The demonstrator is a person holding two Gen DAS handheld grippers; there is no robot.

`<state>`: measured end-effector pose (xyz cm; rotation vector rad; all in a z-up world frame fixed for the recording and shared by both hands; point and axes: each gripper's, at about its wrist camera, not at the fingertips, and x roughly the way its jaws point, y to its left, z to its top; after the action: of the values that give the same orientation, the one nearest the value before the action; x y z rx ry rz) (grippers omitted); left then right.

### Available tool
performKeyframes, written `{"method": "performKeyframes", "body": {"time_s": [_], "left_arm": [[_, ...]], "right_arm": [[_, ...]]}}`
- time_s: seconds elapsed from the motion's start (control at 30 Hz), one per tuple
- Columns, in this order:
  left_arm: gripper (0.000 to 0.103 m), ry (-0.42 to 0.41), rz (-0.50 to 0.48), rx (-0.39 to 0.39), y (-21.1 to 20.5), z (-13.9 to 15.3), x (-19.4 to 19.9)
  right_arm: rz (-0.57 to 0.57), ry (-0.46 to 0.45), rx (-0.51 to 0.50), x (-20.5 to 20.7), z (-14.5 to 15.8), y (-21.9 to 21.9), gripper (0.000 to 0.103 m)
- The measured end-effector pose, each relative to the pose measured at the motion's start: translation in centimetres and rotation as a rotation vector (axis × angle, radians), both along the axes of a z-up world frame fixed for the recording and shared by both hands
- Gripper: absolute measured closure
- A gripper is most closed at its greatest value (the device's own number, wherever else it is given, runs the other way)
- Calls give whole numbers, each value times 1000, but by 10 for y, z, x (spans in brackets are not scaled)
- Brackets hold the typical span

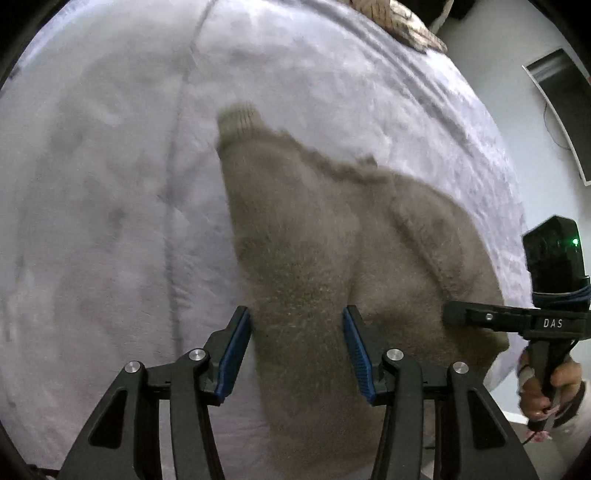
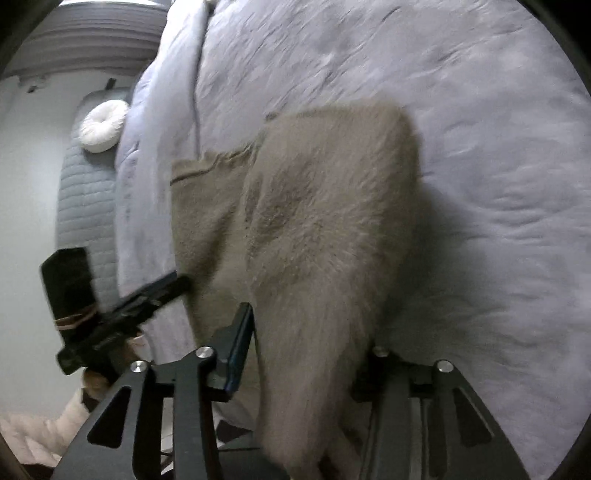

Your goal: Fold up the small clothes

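Observation:
A fuzzy tan sweater (image 1: 332, 251) lies on a pale lavender bedspread (image 1: 110, 184), one sleeve with a ribbed cuff (image 1: 238, 118) stretched away from me. My left gripper (image 1: 297, 332) is open, its blue-padded fingers (image 1: 234, 354) straddling the sleeve close above it. In the right wrist view the sweater (image 2: 325, 229) is draped between the fingers of my right gripper (image 2: 314, 332); the jaws stand wide apart, the right finger hidden by fabric. The right gripper also shows in the left wrist view (image 1: 448, 316) at the sweater's right edge.
A knitted tan item (image 1: 399, 22) lies at the bed's far edge. A dark screen (image 1: 561, 103) hangs on the wall at right. A white round cushion (image 2: 103, 125) sits on a grey quilted surface (image 2: 85, 206) beside the bed.

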<state>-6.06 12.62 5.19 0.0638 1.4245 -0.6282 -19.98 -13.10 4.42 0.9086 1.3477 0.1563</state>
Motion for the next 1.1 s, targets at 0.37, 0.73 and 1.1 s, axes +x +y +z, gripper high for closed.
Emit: {"method": "performKeyframes", "body": {"time_s": [0.37,0.73,1.1], "left_arm": [[51,-95,18,167,-13,-29,11],[50,-121,-10,250,-8,-13,-7],[49,-41,-89,266,4,-19,-63]], "right_arm": [[-29,134,-312,-28,-5,-20,91],[11,187,-469,-30,19,5,91],[67,139,-332,-43,48,36,71]]}}
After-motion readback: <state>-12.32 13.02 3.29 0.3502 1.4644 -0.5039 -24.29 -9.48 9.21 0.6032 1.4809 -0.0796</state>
